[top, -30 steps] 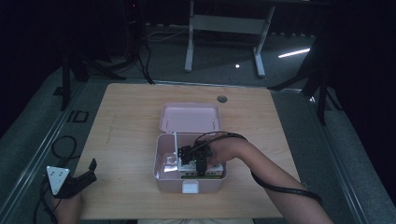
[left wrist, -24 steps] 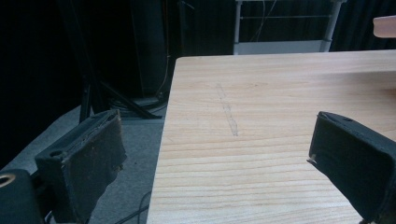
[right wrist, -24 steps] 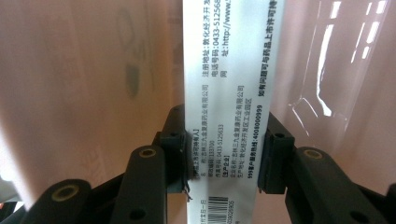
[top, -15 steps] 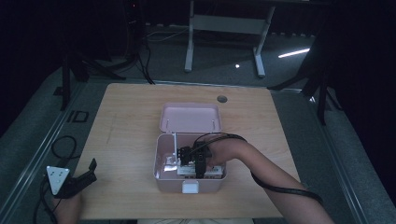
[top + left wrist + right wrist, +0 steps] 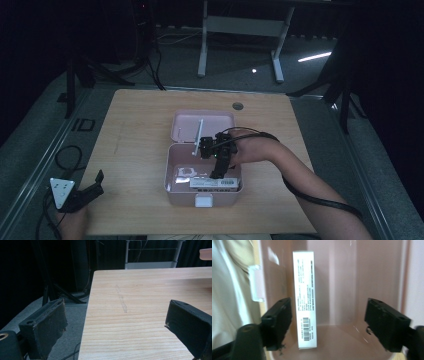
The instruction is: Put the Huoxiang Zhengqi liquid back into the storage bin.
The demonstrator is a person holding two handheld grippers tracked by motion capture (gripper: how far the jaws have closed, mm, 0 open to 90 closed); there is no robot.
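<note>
Cardboard, by the look of it: the white carton (image 5: 305,300) lying along the near wall of the pink box (image 5: 172,165) should be light, stiff, easily dented. I'd grip it across its narrow sides. The right gripper (image 5: 327,322) hangs released above it; the left gripper (image 5: 87,192) rests unclenched, holding nothing, at the table's (image 5: 140,130) near-left corner.

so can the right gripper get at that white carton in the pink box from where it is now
Probably yes. The right gripper already hangs inside the open pink box with its jaws wide apart, and the white carton lies just ahead by the near wall. Nothing sits between them; the lid is folded back.
</note>
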